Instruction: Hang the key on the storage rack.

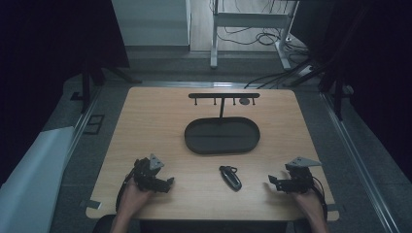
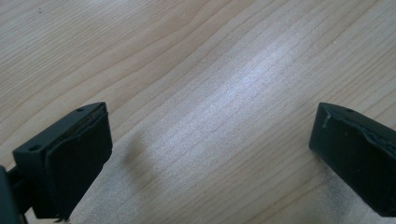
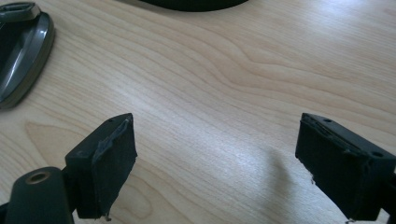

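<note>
High view — wooden table (image 1: 160,121), grey floor (image 1: 87,150)

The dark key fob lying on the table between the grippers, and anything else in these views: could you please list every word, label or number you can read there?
There is no readable text.
Key fob: dark, with no legible mark in the high view; the part seen in the right gripper view shows none either.
Oval tray and hook rack: plain black, no lettering.
Left gripper and right gripper: no labels visible.
</note>
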`<state>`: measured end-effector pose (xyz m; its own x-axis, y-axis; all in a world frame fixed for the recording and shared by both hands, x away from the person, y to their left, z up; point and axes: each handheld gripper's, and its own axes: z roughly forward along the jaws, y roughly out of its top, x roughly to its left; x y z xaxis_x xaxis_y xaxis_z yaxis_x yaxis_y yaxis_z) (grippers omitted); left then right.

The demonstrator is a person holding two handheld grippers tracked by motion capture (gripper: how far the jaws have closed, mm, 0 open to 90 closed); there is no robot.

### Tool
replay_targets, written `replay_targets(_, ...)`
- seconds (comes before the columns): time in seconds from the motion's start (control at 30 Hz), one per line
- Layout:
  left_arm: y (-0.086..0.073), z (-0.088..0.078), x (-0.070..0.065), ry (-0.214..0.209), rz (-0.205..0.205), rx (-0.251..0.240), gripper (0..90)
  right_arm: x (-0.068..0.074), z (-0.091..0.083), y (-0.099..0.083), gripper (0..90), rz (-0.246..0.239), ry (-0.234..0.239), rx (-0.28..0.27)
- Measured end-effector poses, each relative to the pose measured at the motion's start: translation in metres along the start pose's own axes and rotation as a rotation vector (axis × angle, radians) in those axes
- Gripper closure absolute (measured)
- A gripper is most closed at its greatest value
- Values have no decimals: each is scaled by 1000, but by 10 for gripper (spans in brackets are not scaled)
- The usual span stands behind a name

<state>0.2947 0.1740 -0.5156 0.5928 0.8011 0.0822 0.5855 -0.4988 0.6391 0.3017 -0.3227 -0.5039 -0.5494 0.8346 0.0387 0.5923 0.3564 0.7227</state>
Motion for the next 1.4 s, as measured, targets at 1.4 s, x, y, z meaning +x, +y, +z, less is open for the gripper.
replay_targets(1.4,-2,-1,1,10,-16,-6,0,18,8,10,98,-40,61,120)
